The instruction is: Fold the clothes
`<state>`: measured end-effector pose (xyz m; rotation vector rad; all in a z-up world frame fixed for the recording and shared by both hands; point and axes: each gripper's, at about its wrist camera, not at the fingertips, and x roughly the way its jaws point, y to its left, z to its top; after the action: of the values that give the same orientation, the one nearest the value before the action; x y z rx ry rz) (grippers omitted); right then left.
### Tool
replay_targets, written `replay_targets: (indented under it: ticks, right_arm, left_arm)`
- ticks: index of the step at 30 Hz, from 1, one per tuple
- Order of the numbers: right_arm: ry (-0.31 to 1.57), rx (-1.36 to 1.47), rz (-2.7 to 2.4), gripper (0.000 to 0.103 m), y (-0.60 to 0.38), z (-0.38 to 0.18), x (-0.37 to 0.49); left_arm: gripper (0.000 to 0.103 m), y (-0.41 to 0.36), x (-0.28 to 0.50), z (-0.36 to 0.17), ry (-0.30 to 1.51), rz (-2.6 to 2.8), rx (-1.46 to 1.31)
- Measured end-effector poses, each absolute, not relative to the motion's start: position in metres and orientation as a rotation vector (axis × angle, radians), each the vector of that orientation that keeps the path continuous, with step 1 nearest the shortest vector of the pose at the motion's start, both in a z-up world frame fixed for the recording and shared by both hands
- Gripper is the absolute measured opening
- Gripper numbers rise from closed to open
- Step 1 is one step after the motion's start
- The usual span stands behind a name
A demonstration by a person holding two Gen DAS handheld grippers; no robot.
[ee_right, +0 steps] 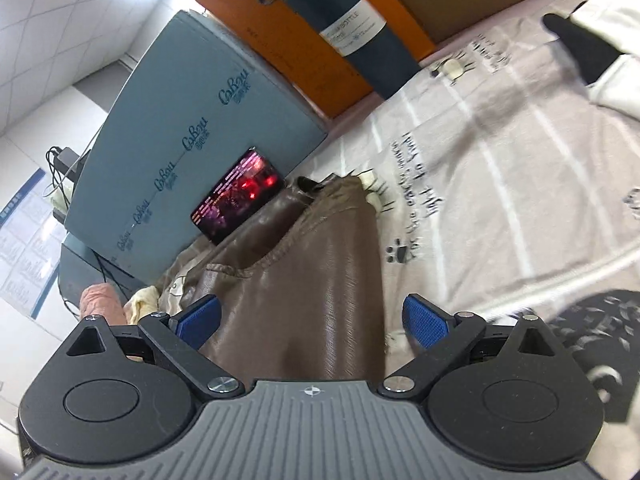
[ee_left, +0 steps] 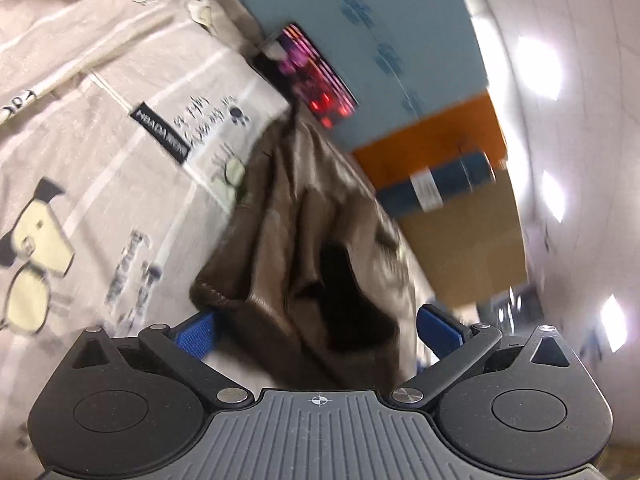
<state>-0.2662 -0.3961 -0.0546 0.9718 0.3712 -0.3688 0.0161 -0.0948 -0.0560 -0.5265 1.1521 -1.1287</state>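
A brown leather-like garment (ee_left: 296, 248) lies bunched on a printed grey bedsheet (ee_left: 100, 128). In the left wrist view its folds and a dark opening sit right between the blue pads (ee_left: 198, 336) of my left gripper (ee_left: 316, 334), which is open. In the right wrist view the same brown garment (ee_right: 304, 280) stretches from my right gripper (ee_right: 312, 322) toward a phone; its smooth panel lies between the blue pads (ee_right: 426, 326), and the jaws stand wide open around it.
A lit phone (ee_right: 240, 196) leans on a blue-grey box (ee_right: 180, 152). Behind stand an orange box (ee_right: 296, 52) and a dark blue bottle (ee_right: 352, 36). A white-and-black garment (ee_right: 600, 60) lies far right, a dark patterned cloth (ee_right: 600, 336) near right. A hand (ee_right: 100, 300) shows at the left.
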Motion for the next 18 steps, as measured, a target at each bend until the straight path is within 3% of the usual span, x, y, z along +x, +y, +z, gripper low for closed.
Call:
replay_targets:
  ticks: [4,6,8,9,10,12,13,14,18]
  right_arm:
    - [0.379,0.983,-0.336,0.09,-0.396,-0.056,-0.254]
    - [0.383,0.96,-0.34,0.078,-0.392,-0.057,-0.251]
    - [0.379,0.94,-0.364,0.056,-0.39,-0.062,-0.251]
    - [0.372,0.932,-0.378,0.051,-0.389,-0.064,-0.252]
    - [0.355,0.929,-0.388,0.044,-0.389,-0.067,-0.253]
    - [0.326,0.933,-0.391,0.038,-0.389,-0.071,-0.255]
    - [0.315,0.928,-0.393,0.035,-0.389,-0.073,-0.255]
    - [0.306,0.916,-0.395,0.031,-0.387,-0.073,-0.256]
    - [0.258,0.877,-0.365,0.02,-0.383,-0.071,-0.26]
  left_arm:
    - [0.103,-0.107,0.016,-0.06,1.1,-1.123,-0.543]
    - [0.103,-0.113,0.013,-0.061,1.043,-1.141,-0.528]
    - [0.103,-0.118,0.01,-0.061,0.986,-1.158,-0.512]
    - [0.1,-0.121,0.008,-0.062,0.958,-1.166,-0.504]
    - [0.096,-0.123,0.006,-0.062,0.93,-1.174,-0.495]
    - [0.069,-0.125,0.003,-0.062,0.883,-1.156,-0.42]
    - [0.06,-0.127,0.001,-0.063,0.863,-1.155,-0.382]
    - [0.045,-0.129,-0.001,-0.064,0.844,-1.153,-0.345]
    - [0.029,-0.129,-0.009,-0.06,0.762,-1.169,-0.27]
